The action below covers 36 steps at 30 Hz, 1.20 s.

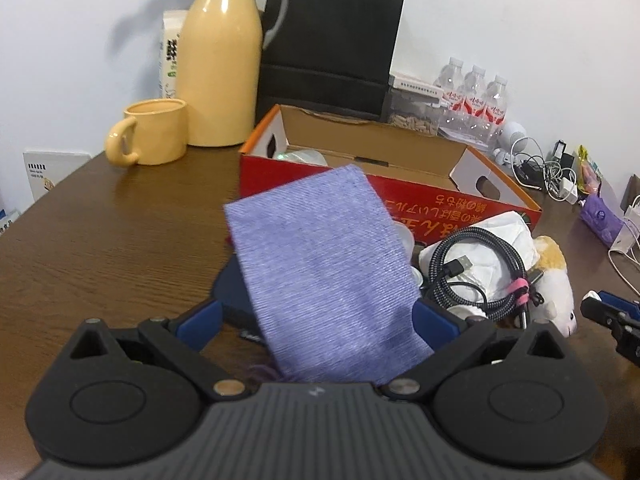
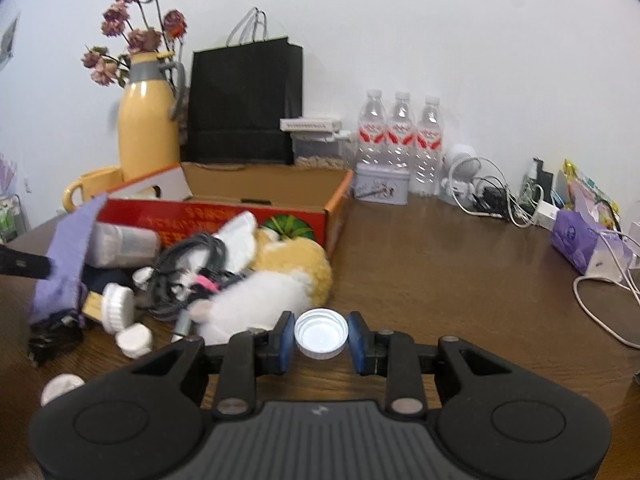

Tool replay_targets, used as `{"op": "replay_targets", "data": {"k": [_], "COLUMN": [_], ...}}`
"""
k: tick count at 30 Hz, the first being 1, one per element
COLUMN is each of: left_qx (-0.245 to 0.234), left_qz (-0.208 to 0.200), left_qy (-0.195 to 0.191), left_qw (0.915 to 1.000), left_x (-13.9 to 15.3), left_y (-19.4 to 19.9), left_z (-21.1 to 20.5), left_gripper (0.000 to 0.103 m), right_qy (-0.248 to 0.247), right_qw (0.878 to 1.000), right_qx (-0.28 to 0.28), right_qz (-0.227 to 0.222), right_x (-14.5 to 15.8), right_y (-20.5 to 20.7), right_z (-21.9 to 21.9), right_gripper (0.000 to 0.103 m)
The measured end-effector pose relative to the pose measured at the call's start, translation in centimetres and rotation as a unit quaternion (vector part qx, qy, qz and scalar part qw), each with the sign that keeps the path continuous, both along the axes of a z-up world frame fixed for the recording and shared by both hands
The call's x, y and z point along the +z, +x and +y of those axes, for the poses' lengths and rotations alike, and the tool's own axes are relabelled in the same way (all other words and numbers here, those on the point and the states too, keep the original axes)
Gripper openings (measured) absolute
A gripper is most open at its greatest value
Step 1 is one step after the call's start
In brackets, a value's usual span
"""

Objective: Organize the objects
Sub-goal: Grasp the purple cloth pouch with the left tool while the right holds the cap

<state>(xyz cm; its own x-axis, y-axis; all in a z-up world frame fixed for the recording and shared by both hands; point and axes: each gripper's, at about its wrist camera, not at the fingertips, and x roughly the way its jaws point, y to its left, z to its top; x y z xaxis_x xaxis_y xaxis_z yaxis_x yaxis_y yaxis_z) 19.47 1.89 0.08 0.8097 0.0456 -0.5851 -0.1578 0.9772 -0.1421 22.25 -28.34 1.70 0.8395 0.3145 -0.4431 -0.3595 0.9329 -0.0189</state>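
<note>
A purple woven cloth [image 1: 320,264] stands up between the blue pads of my left gripper [image 1: 318,320], which is shut on it just in front of the open red cardboard box [image 1: 432,196]. In the right wrist view the same cloth [image 2: 68,256] hangs at the far left with a black finger against it. My right gripper [image 2: 320,340] is shut on a white bottle cap [image 2: 320,330], held open side up a little above the brown table [image 2: 460,280]. Beside the box lie a coiled braided cable [image 1: 476,276], a plush toy [image 2: 272,292] and crumpled white paper [image 1: 508,228].
A yellow jug [image 1: 220,68] and mug [image 1: 154,132] stand at the back left, a black paper bag [image 1: 332,44] behind the box. Three water bottles [image 2: 400,140], a small tin [image 2: 382,186], chargers with cables [image 2: 492,196] and a purple tissue pack [image 2: 576,240] line the right. Loose white caps [image 2: 134,340] lie near the pile.
</note>
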Motion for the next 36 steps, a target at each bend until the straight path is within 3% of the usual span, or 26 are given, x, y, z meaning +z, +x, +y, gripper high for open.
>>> {"op": "replay_targets", "data": {"k": [6, 11, 21, 31, 34, 36], "left_qx": [0.000, 0.030, 0.051, 0.045, 0.040, 0.034], "left_qz": [0.004, -0.001, 0.000, -0.022, -0.031, -0.036], "left_qy": [-0.006, 0.004, -0.029, -0.042, -0.040, -0.040], "left_qw": [1.0000, 0.9995, 0.9982, 0.9979, 0.9979, 0.9980], "left_x": [-0.6, -1.2, -2.3, -2.2, -2.0, -2.0], "left_y": [1.2, 1.3, 1.1, -0.4, -1.1, -1.5], "left_z": [-1.2, -1.5, -0.5, -0.2, -0.2, -0.1], "left_gripper": [0.103, 0.103, 0.102, 0.072, 0.056, 0.040], "right_qy": [0.008, 0.009, 0.013, 0.013, 0.011, 0.007], "right_qw": [0.999, 0.999, 0.999, 0.999, 0.999, 0.999], "right_qx": [0.035, 0.046, 0.052, 0.046, 0.042, 0.040], "right_qz": [-0.005, -0.008, -0.003, -0.004, -0.010, -0.012], "right_x": [-0.2, -0.3, -0.4, -0.3, -0.2, -0.2], "right_y": [-0.5, -0.7, -0.6, -0.6, -0.8, -0.9], "right_z": [2.3, 2.8, 2.7, 2.6, 2.7, 2.8], "right_gripper": [0.027, 0.027, 0.027, 0.027, 0.027, 0.027]}}
